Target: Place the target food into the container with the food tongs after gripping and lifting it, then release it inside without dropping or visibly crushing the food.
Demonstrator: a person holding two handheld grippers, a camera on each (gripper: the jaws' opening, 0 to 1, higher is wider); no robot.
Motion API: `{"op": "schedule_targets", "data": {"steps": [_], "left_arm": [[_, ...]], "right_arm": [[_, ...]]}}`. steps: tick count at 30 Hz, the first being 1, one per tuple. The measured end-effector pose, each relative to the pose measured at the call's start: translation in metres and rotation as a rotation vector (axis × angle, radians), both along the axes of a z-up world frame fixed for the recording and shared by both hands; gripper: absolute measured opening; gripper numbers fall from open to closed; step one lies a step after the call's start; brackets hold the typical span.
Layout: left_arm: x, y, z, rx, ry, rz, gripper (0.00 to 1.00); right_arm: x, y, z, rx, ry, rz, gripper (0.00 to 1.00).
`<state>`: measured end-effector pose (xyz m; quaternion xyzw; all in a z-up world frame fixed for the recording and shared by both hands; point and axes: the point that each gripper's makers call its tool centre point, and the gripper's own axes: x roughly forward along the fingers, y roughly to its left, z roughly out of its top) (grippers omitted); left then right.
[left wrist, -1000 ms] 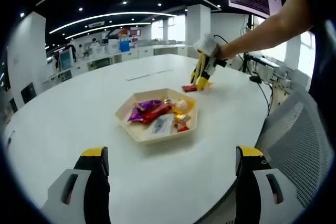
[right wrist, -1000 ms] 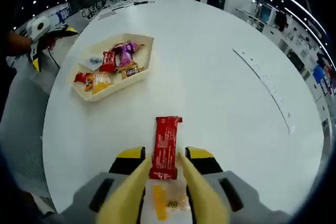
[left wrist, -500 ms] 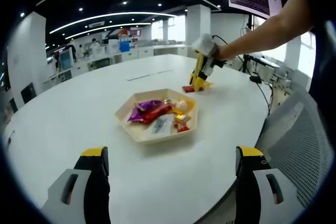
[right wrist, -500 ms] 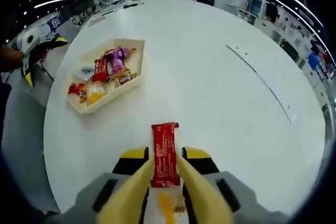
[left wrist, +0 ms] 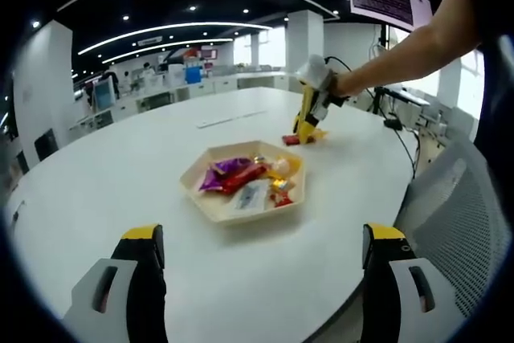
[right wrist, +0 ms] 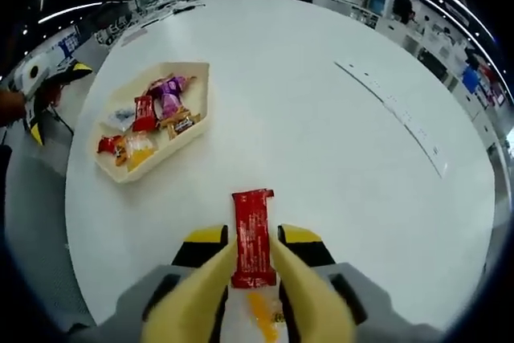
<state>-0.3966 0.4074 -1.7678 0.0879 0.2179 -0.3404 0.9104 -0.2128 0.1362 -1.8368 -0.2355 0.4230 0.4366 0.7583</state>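
Snugly gripped red bar [right wrist: 252, 234], bare table [right wrist: 337, 158] ahead

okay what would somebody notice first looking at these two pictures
Probably the red snack bar clamped between the yellow tongs of the right gripper, held above the round white table. Next, the hexagonal tray of bright wrapped snacks near the table's middle. The left gripper is open at the table's near edge.
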Motion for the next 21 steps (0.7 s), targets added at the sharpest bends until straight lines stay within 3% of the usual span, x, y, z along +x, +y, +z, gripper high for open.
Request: {"op": "schedule_targets", "data": {"steps": [4,12,21], "left_arm": [[0.001,0.000,0.003,-0.027,0.002,0.010,0.99],[-0.002,-0.003,0.002,-0.011,-0.005,-0.014,0.99],[-0.003,-0.006,0.004,-0.023,-0.007,-0.024,0.99]], "right_arm": [[0.000,-0.001,0.005,0.004,0.008,-0.017,0.23],[0.003,-0.004,0.016,0.007,0.012,-0.045,0.23],[0.009,-0.003,0.044,0.027,0.007,-0.066,0.24]]}}
